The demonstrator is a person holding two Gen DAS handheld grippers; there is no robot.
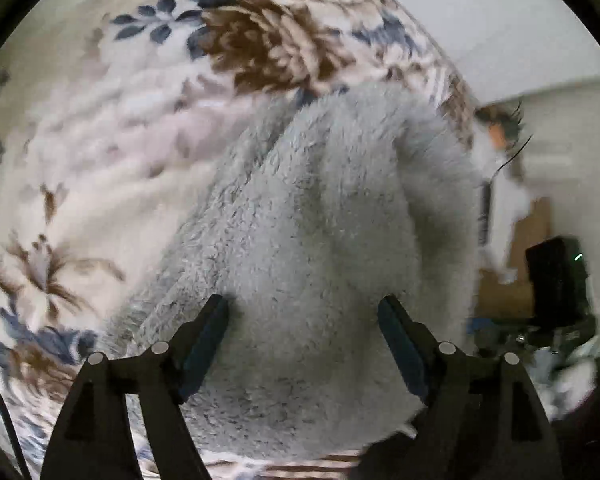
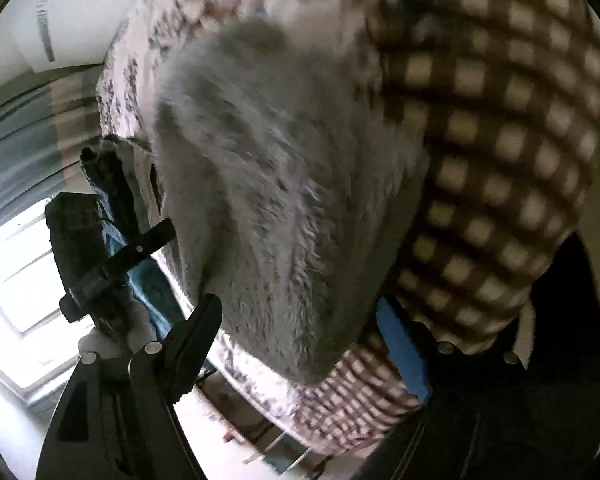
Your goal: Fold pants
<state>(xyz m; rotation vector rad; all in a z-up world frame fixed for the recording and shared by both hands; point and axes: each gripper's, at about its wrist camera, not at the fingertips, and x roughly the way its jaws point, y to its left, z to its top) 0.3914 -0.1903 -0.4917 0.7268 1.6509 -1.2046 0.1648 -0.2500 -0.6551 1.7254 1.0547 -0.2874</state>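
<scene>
The fluffy grey pants [image 1: 320,220] lie in a long bundle on a flower-patterned blanket [image 1: 100,160]. My left gripper [image 1: 302,320] points down over their near end. Its jaws stand wide and the pile fills the gap between them, but the pads do not press on it. In the right wrist view the same grey pants [image 2: 280,180] run away from the camera. My right gripper [image 2: 300,316] is open and straddles their near end, with the fleece between its fingers. Its right finger [image 2: 400,344] shows a blue pad at the edge of a checked cloth [image 2: 500,140].
The brown-and-cream checked cloth lies along the right side of the pants. The bed's edge [image 2: 240,360] drops to the floor beside a bright window [image 2: 16,272]. A black device [image 1: 552,280] and brown cardboard [image 1: 528,232] sit beyond the bed. A dark blurred shape [image 2: 112,264] hangs left of the bed.
</scene>
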